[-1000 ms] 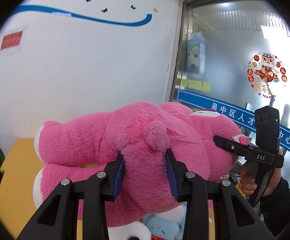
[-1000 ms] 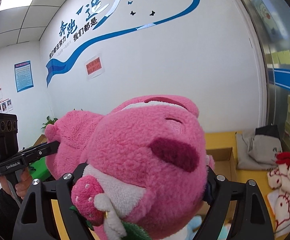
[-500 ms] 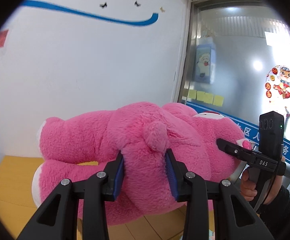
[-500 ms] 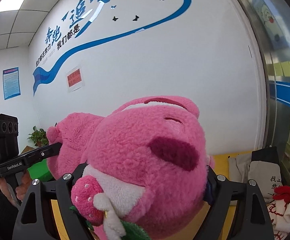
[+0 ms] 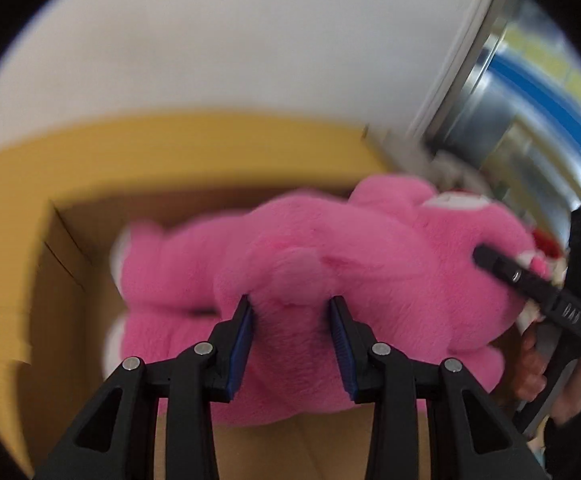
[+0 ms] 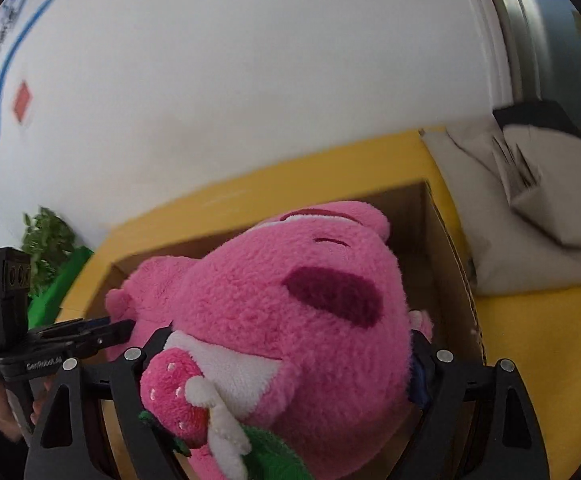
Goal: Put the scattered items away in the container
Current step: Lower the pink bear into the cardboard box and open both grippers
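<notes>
Pink plush bear (image 5: 322,280) hangs over the open cardboard box (image 5: 70,272), gripped by both opening tongs, left (image 5: 290,312) at its back, right (image 6: 290,352) spanning its head, for a level drop.

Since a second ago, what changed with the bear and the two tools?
Both tools have carried the pink plush bear down from in front of the wall to over the open cardboard box. The left tool and the right tool are both opening, the bear between their fingers. Unchanged: left tool at its body, right tool at its head, yellow surface under the box.
</notes>
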The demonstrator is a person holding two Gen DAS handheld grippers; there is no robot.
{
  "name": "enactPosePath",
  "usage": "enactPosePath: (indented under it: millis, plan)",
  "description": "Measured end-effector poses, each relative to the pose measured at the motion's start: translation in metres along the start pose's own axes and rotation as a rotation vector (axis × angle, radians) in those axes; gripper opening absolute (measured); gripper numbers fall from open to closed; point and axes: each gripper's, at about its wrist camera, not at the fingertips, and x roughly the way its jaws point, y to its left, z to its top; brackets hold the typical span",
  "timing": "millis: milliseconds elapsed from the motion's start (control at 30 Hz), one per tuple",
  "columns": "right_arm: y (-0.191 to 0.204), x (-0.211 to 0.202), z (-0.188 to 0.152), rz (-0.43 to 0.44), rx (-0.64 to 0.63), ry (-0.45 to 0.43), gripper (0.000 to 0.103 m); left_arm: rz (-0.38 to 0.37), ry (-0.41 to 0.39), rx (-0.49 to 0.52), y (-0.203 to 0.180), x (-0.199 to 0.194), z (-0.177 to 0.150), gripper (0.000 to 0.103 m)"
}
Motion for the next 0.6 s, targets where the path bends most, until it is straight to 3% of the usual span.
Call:
enactPosePath:
  millis: [67,233,367,433,500,600]
  plan:
    - [-0.002,-0.003,0.002,-0.075,-0.043,-0.024,0.098,0.022,-0.039,0.009,-0.004,-0.005,0.001,0.062]
    - [-0.001,-0.062,0.013,-0.108,-0.101,-0.078,0.103,0.020,-0.100,-0.016,-0.006,-0.055,0.006,0.061]
    - [0.023,-0.117,-0.007,0.009,-0.281,0.014,0.103,0.057,-0.138,0.054,-0.006,-0.117,-0.006,0.062]
    - [0.039,-0.126,-0.036,0.066,-0.402,0.112,0.103,0.145,-0.069,0.121,-0.010,-0.126,-0.026,0.067]
    - [0.046,-0.123,-0.063,0.064,-0.461,0.181,0.103,0.219,0.049,0.146,-0.004,-0.115,-0.052,0.068]
    - [0.043,-0.100,-0.098,0.046,-0.436,0.325,0.101,0.212,0.289,0.072,0.025,-0.085,-0.103,0.061]
